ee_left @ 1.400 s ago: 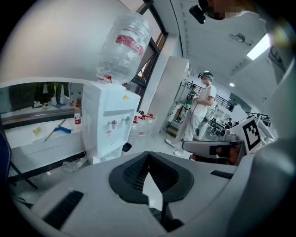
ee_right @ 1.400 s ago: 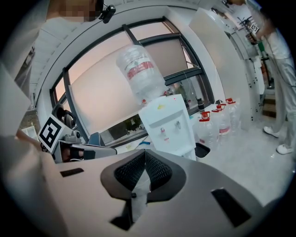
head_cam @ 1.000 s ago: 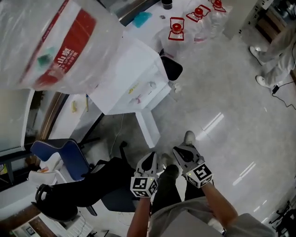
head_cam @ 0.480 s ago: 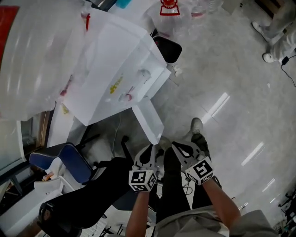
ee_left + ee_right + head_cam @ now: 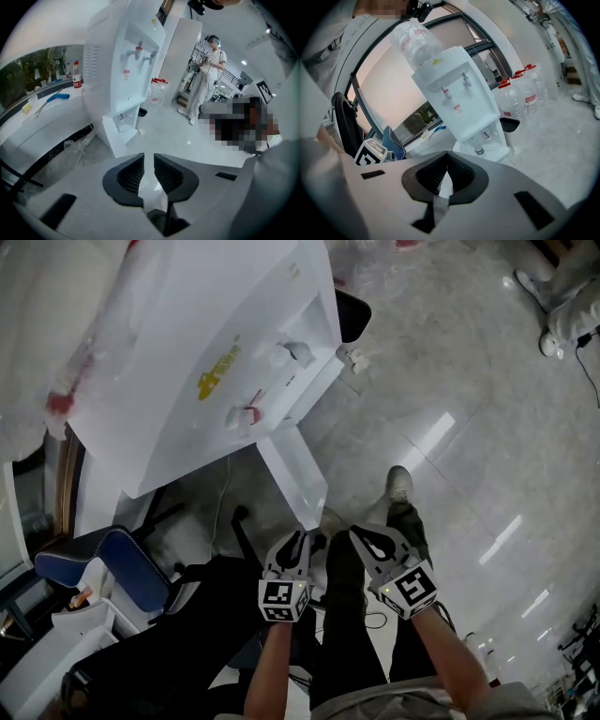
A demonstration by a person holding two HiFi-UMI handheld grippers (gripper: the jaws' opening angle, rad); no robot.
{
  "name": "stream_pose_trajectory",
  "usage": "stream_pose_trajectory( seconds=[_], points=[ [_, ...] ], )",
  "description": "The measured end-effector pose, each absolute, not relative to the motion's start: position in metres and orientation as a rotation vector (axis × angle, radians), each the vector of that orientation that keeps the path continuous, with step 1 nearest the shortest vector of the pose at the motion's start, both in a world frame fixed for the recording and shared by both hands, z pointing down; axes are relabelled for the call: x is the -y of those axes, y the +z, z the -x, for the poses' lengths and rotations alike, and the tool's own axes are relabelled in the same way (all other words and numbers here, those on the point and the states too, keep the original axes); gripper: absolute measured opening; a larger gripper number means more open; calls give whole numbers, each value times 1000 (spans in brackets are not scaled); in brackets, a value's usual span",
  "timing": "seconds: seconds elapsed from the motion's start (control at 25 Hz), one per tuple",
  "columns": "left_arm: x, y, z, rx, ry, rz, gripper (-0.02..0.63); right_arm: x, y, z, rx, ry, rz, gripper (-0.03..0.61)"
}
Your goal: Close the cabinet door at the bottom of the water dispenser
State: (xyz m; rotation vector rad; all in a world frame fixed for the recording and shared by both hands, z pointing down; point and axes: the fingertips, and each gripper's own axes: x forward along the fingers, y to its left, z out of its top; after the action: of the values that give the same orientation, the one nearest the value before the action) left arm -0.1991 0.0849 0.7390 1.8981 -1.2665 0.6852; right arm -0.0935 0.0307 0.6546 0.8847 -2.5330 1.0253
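The white water dispenser (image 5: 216, 362) fills the upper left of the head view, and its bottom cabinet door (image 5: 292, 472) swings out towards me. My left gripper (image 5: 301, 537) hangs just below the door's near end, apart from it. Its jaws have just been opening and show a narrow gap with nothing between them. In the left gripper view the dispenser (image 5: 122, 70) and the door (image 5: 112, 138) lie beyond the left gripper (image 5: 149, 157). My right gripper (image 5: 362, 536) is beside it, tips together and empty. The right gripper (image 5: 446, 154) faces the dispenser (image 5: 454, 98), whose open cabinet holds a small bottle (image 5: 480, 150).
A blue chair (image 5: 131, 568) and a black-draped chair (image 5: 159, 652) stand at the left. A black bin (image 5: 352, 310) sits beside the dispenser. Large water bottles (image 5: 525, 93) stand to its right. A person (image 5: 206, 75) stands across the glossy floor. My shoe (image 5: 400, 484) is by the door.
The dispenser has grown larger and slid down-left in the head view as I lowered myself. Both grippers have sunk towards the floor, side by side, nearer the open door.
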Motion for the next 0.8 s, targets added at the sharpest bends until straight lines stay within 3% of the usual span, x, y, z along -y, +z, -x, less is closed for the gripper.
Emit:
stream_pose_trajectory(
  seconds=[0.12, 0.32, 0.8],
  points=[
    [-99, 775, 200, 1233, 751, -1880, 122, -33, 671, 96, 2529, 1020, -874, 11],
    [-123, 828, 207, 1210, 880, -1833, 163, -39, 690, 97, 2515, 1031, -873, 11],
    [-124, 869, 196, 1203, 987, -1855, 167, -59, 723, 79, 2449, 1030, -855, 11]
  ],
)
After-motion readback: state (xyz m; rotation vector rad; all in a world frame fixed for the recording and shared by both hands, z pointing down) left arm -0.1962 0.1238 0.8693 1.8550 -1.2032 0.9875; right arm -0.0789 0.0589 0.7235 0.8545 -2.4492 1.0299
